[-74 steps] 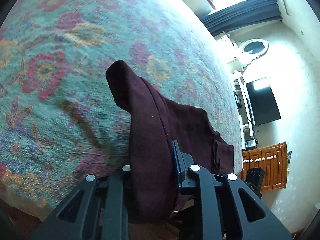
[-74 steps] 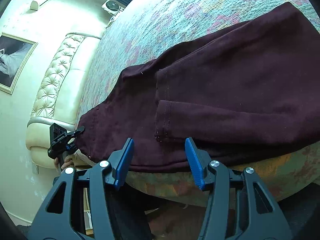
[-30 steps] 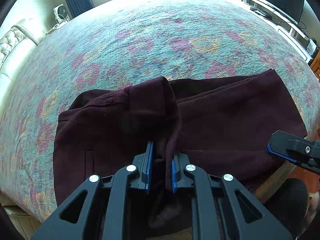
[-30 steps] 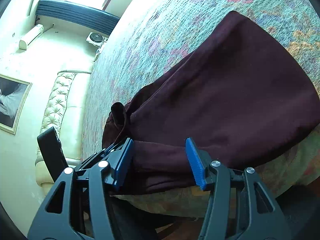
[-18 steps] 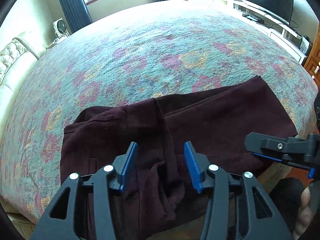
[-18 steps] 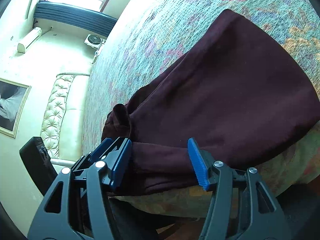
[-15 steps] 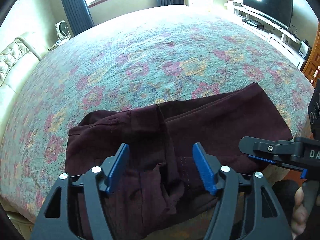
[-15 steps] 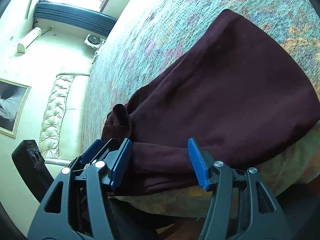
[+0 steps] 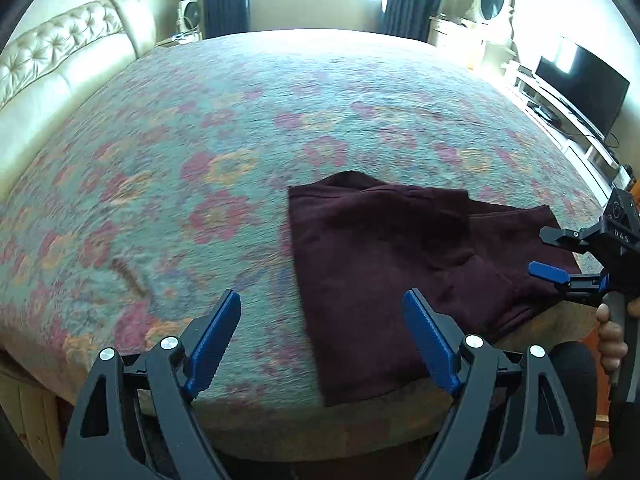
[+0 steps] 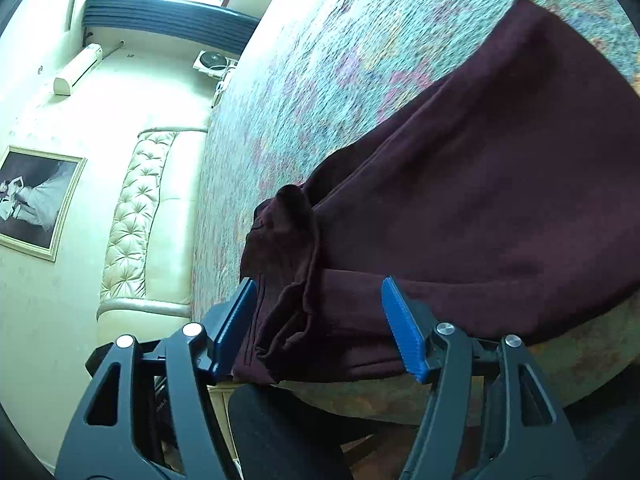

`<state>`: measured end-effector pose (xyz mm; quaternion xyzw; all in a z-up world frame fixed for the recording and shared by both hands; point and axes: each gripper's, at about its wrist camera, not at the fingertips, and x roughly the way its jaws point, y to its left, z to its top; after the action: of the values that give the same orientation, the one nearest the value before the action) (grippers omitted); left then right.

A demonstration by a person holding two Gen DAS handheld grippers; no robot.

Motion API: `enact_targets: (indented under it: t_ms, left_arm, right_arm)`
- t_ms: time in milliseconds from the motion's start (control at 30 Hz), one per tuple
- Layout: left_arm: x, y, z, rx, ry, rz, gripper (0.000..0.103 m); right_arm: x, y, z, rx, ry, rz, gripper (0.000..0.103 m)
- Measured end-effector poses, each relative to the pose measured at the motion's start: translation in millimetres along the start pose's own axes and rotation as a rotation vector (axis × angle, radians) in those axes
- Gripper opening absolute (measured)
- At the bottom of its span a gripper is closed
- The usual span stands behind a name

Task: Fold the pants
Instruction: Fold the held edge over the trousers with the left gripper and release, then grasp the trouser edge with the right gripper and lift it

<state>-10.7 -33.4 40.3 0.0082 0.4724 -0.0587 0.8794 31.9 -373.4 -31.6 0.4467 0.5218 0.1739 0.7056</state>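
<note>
The dark maroon pants [image 9: 400,248] lie folded in a rough rectangle at the near edge of the bed, to the right in the left wrist view. My left gripper [image 9: 322,340] is open and empty, raised above the bed's front edge, left of the pants' left edge. My right gripper [image 10: 316,328] is open at the bed's edge, its jaws on either side of a bunched fold of the pants [image 10: 460,208] without closing on it. It also shows in the left wrist view [image 9: 560,256] at the pants' right end.
The bed [image 9: 240,128] has a teal floral cover. A cream tufted headboard [image 9: 60,48] stands at the left. A TV [image 9: 580,80] and white cabinets stand at the right. A framed picture [image 10: 36,200] hangs on the wall.
My left gripper opened and let go of the pants, then pulled back, rose and swung left. The pants now lie folded on the bed. My right gripper stayed open in place.
</note>
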Motion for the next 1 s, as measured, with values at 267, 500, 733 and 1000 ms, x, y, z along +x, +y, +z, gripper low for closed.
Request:
enact_targets:
  t_ms: [267,500,733,1000]
  left_arm:
    - [8.2,35.6,-5.0,-0.116,0.033,0.016,0.082]
    - [21.3,37.2,-10.3,-0.111,0.068,0.011,0.082]
    - [25.3,40.0,-12.5,-0.118,0.075,0.015,0.082]
    - [25.5,46.8,-13.4,-0.144,0.070,0.014,0.082]
  right_arm:
    - [69.1,29.8,5.3,-0.075,0.107,-0.038,0.066]
    - [107.3,59.6,-9.6,-0.223,0.183,-0.148,0.049]
    - [82.8,63.8,-8.4,-0.213,0.144,-0.099,0.010]
    - [20.0,131.3,5.8,-0.332,0.040,-0.005,0.008]
